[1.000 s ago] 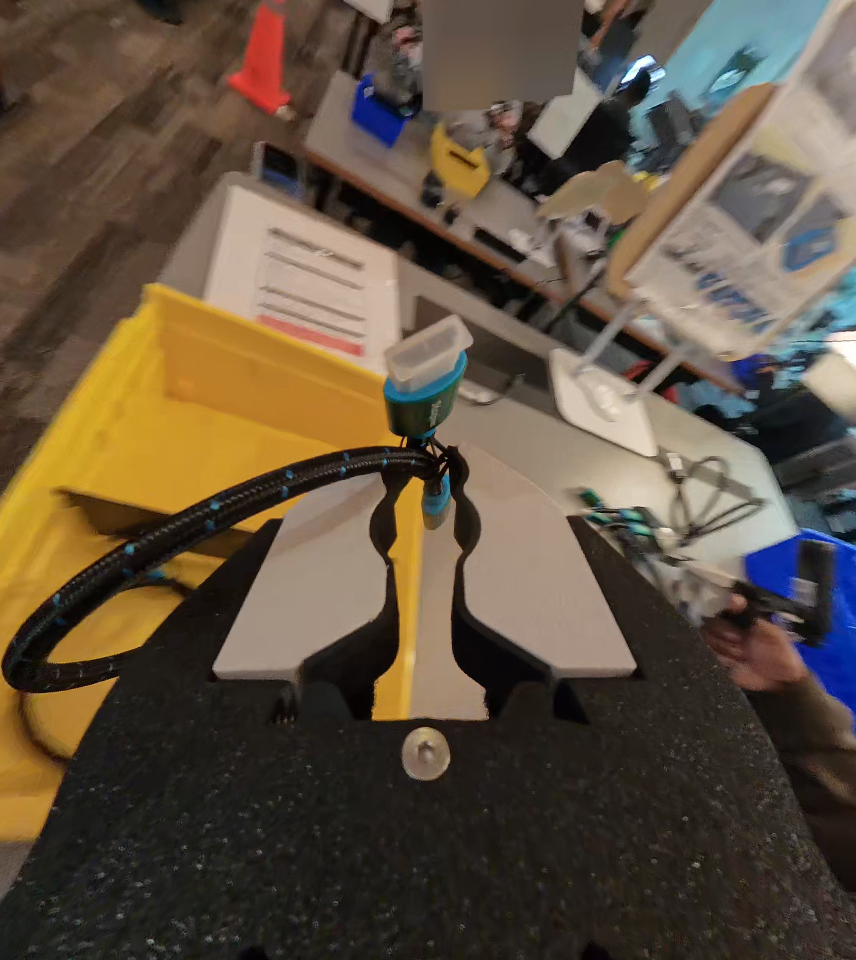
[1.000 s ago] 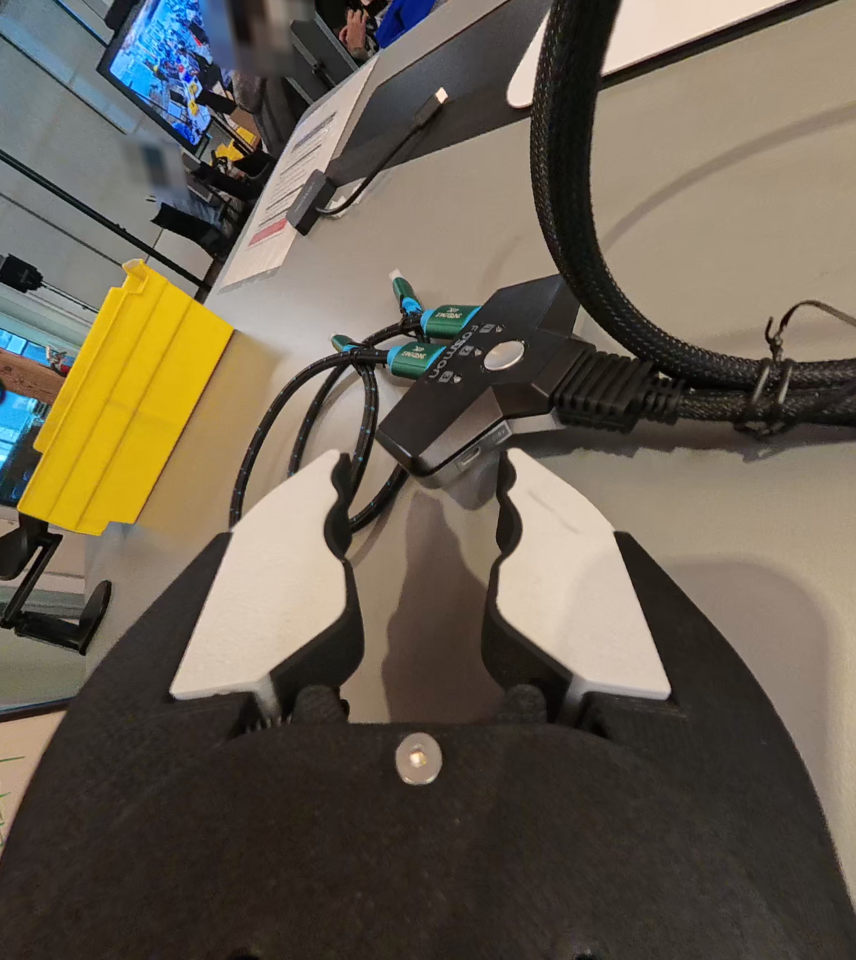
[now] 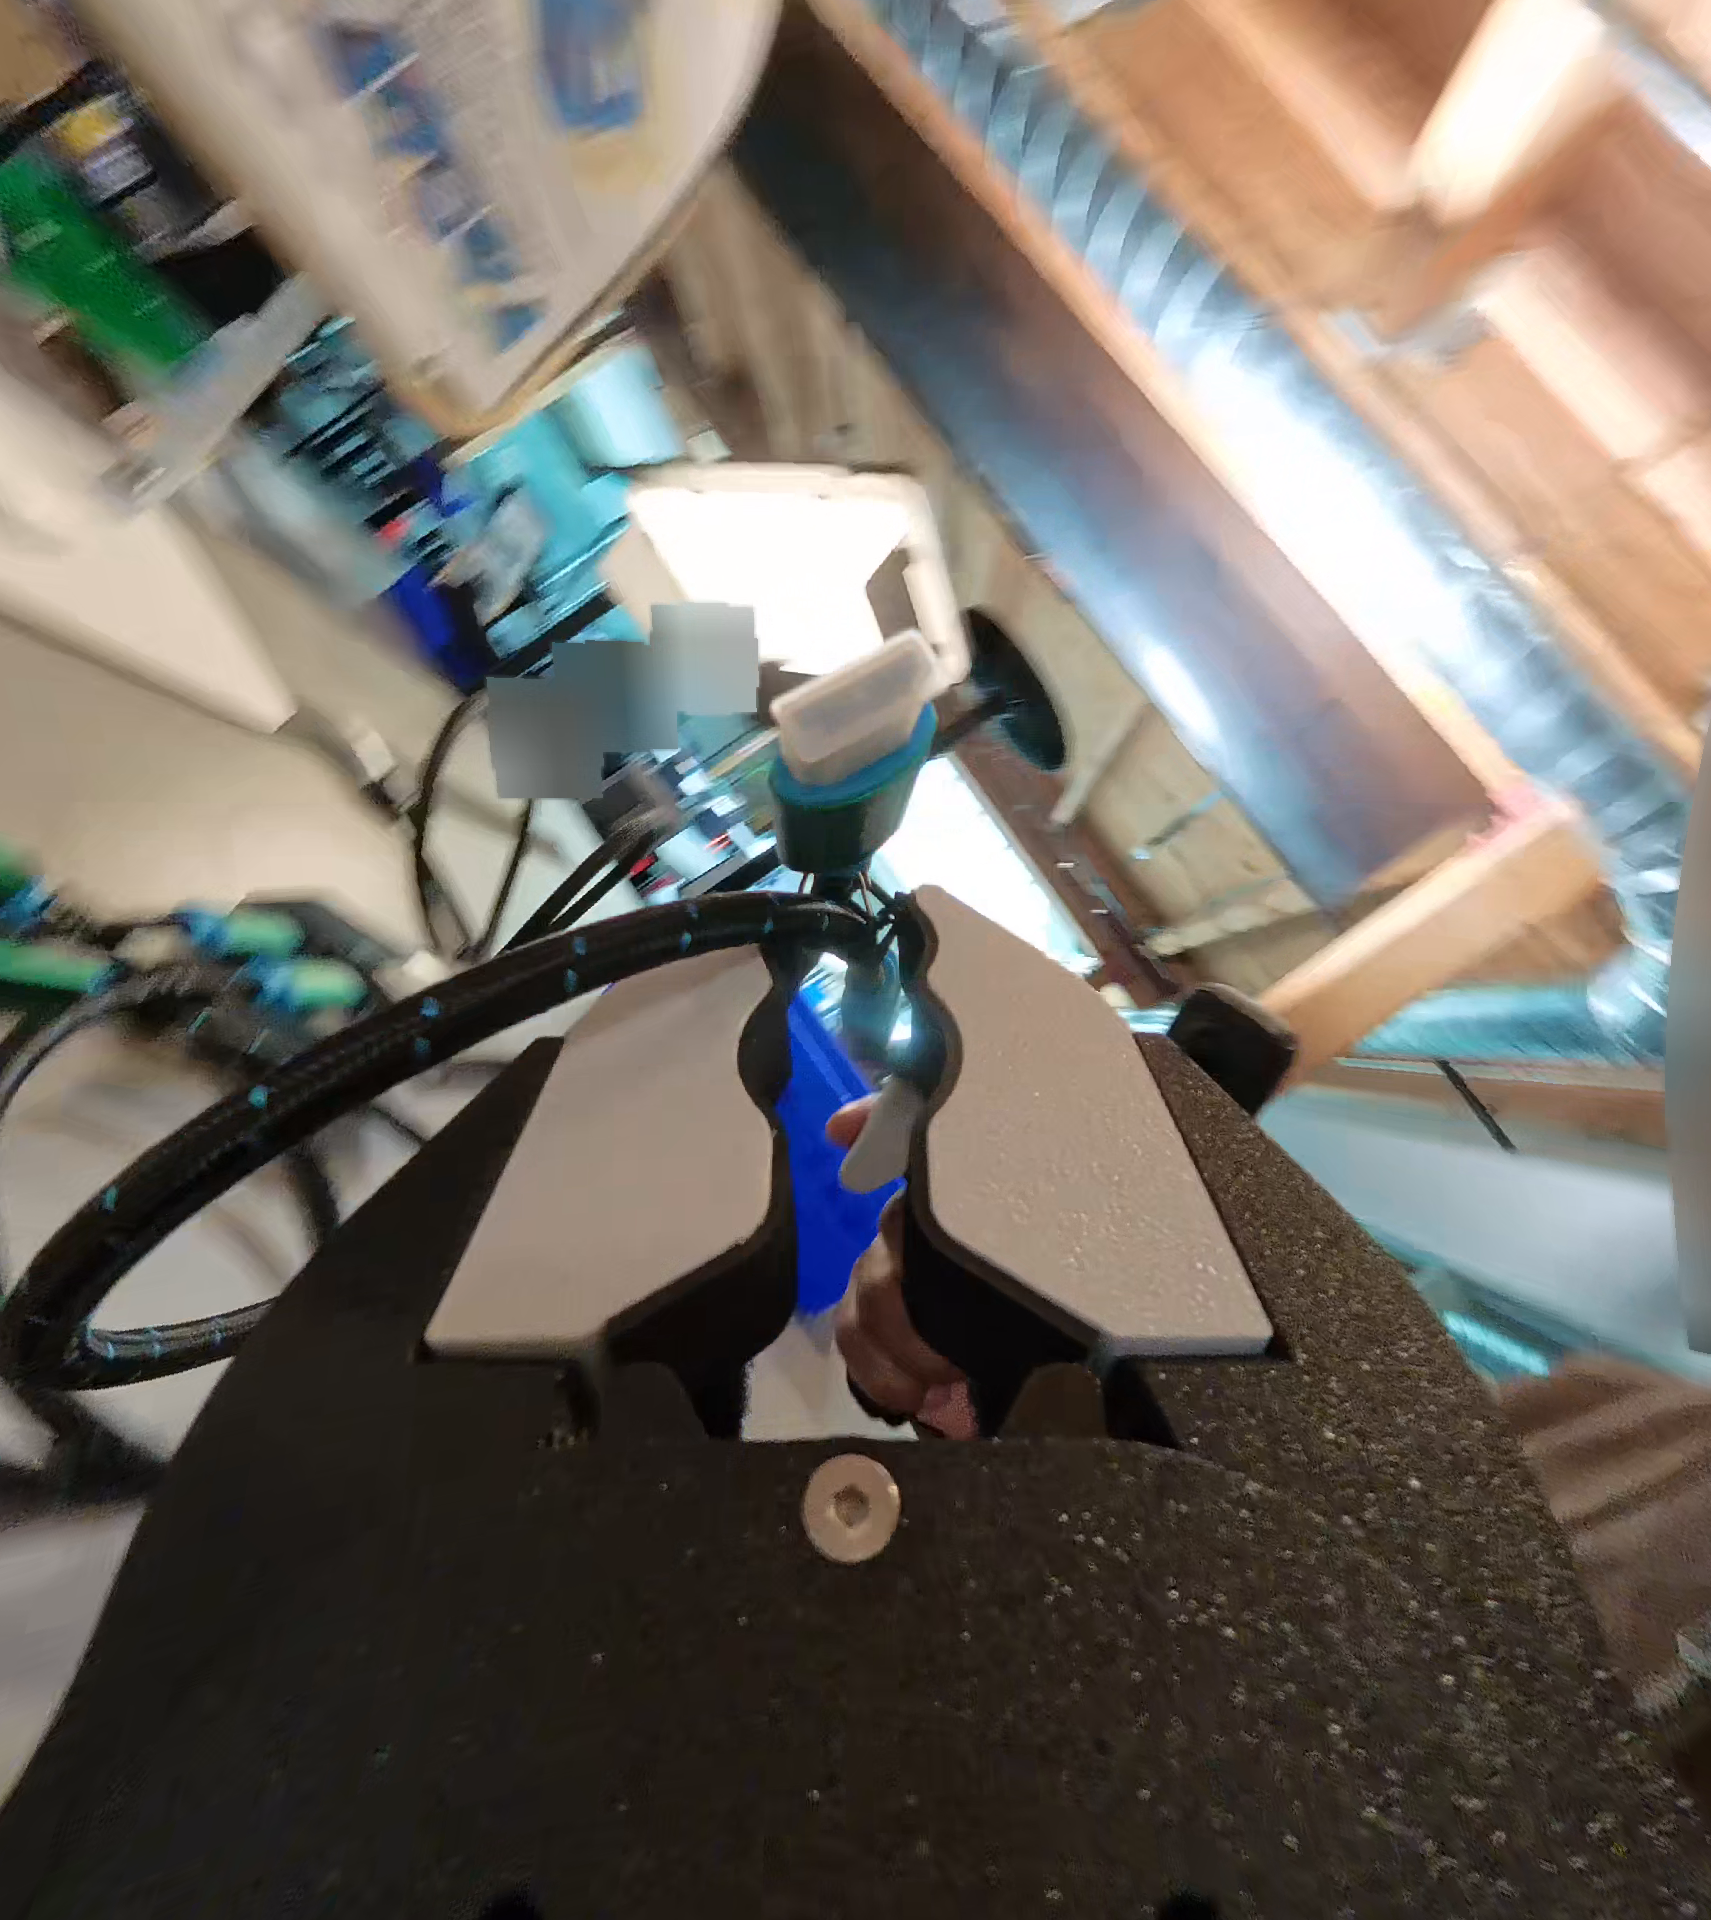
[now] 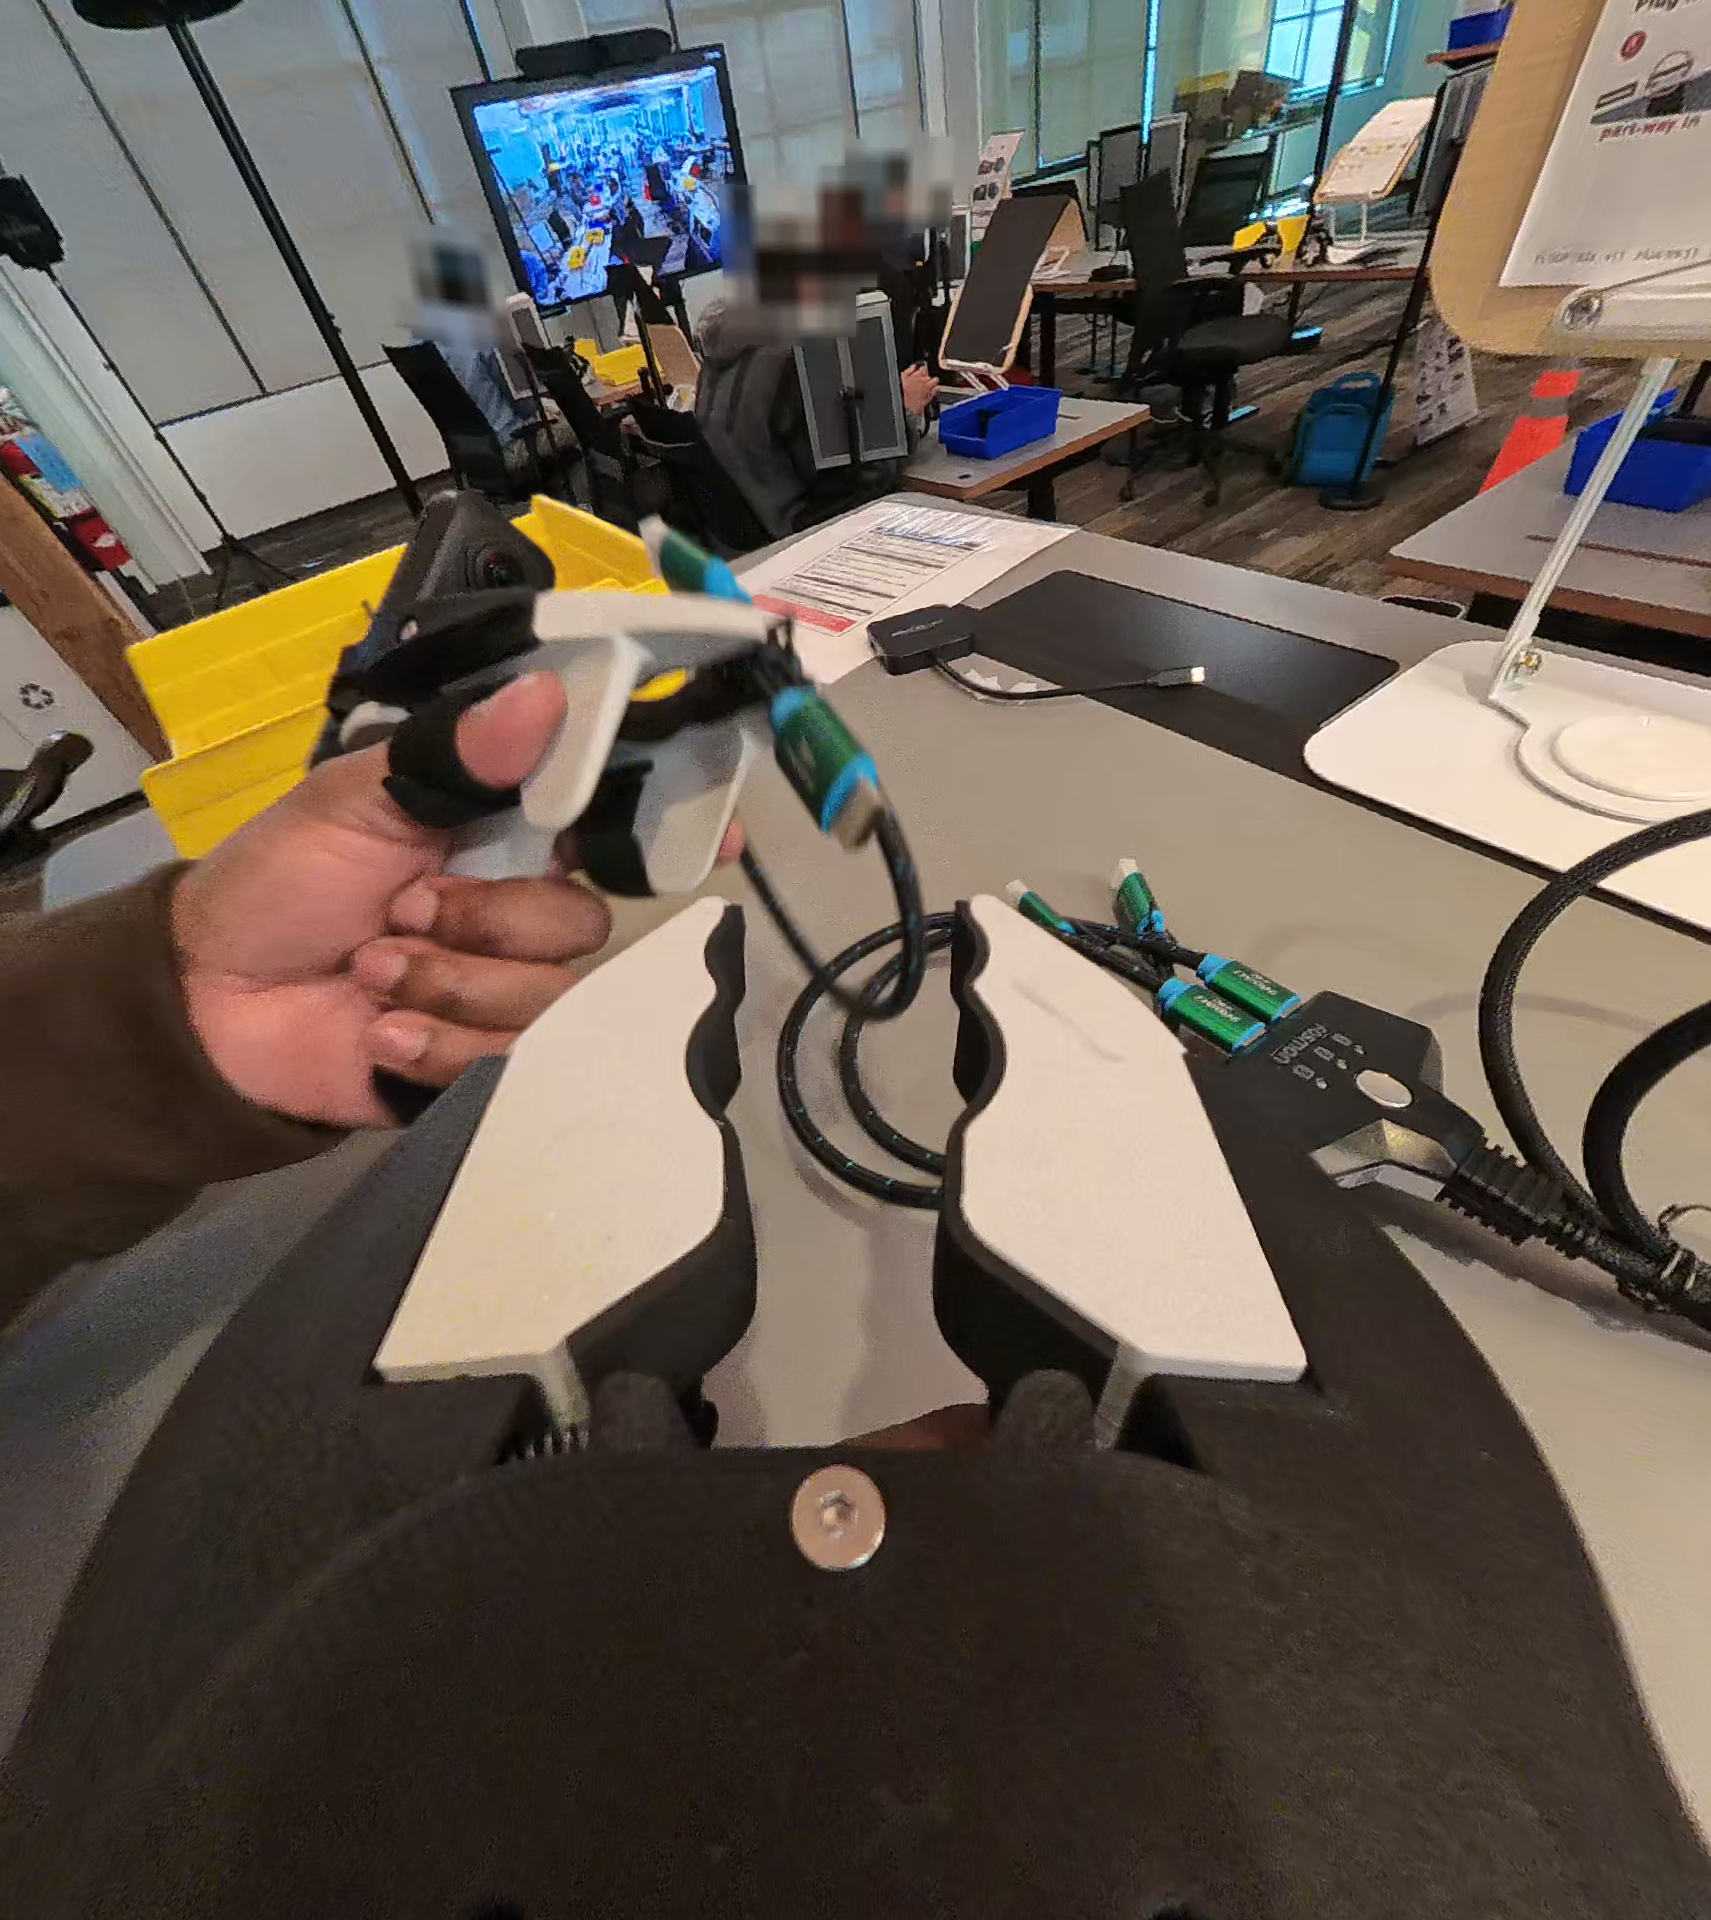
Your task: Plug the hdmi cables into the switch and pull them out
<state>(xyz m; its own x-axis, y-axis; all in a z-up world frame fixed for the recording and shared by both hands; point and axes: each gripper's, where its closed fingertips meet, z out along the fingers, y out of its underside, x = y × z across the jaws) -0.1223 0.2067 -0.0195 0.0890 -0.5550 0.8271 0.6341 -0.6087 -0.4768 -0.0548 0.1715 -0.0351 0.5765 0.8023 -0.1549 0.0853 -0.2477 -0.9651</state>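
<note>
Clamping a coiled black braided cable [image 3: 331, 1049] near its green connector [image 3: 835, 800], the left gripper [image 3: 856, 935] is hanging raised ahead-left of the right gripper [image 4: 846, 925], whose jaws are gaping bare over the bench [image 4: 1090, 790]; a black switch box [image 4: 1350, 1070] is lying just to its right.

Your left wrist camera sits just behind its own fingers, tipped steeply upward: beyond the fingertips you get ceiling ductwork [image 3: 1277, 436] and timber beams, all motion-blurred, with the desk only at the left edge. Your right wrist camera looks level across the grey table [image 4: 1194, 831] toward the room's far screen [image 4: 607, 171], close above the tabletop. Both views share the braided cable [image 3: 331, 1049] [image 4: 908, 904], and the right view takes in your left gripper [image 4: 778, 649] from nearby.
</note>
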